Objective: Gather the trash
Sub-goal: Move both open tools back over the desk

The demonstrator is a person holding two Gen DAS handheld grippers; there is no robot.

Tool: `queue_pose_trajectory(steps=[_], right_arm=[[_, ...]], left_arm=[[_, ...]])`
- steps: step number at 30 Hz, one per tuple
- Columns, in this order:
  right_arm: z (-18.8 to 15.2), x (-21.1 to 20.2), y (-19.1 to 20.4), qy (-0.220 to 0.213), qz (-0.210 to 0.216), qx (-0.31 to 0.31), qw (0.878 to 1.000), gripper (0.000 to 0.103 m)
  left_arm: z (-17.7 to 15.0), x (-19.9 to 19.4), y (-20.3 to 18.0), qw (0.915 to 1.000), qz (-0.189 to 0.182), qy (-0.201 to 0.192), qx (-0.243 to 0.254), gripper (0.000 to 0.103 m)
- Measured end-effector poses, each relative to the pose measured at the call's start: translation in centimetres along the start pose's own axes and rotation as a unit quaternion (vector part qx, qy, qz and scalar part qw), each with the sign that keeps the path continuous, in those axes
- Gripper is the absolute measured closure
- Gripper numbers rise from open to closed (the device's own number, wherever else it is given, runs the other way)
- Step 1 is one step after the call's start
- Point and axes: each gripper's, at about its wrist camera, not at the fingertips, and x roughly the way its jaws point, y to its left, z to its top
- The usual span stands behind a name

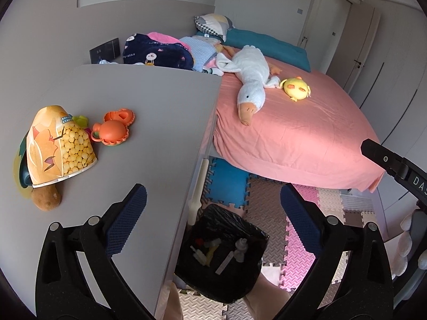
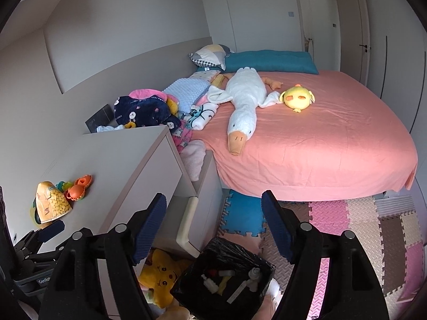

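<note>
Trash bin (image 1: 221, 253), black-lined, stood on the floor by the bench's (image 1: 149, 122) right edge, holding small bottles and scraps. An overturned popcorn cup (image 1: 60, 144) lay near the bench's left edge beside orange toys (image 1: 114, 129). Both the left hand-held gripper (image 1: 213, 208) and the right hand-held gripper (image 2: 213, 210) were spread, empty.

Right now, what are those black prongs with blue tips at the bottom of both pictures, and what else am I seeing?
They are two hand-held grippers, with a camera on each looking along its fingers. One picture comes from the left gripper, the other from the right gripper. Both are open and hold nothing. On the grey table stand an upside-down paper cup, orange toys and a potato. Below, on the floor, a black-lined bin already holds scraps. Behind is a pink bed with a stuffed goose.
</note>
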Motion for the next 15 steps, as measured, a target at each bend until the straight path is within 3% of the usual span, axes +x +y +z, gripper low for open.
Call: queue_pose_trajectory(steps=[15], right_arm=[[-0.5, 0.8, 2.9, 0.012, 0.022, -0.018, 1.000, 0.029]], left_arm=[[-0.1, -1.6, 2.4, 0.9996, 0.023, -0.017, -0.007, 0.006]])
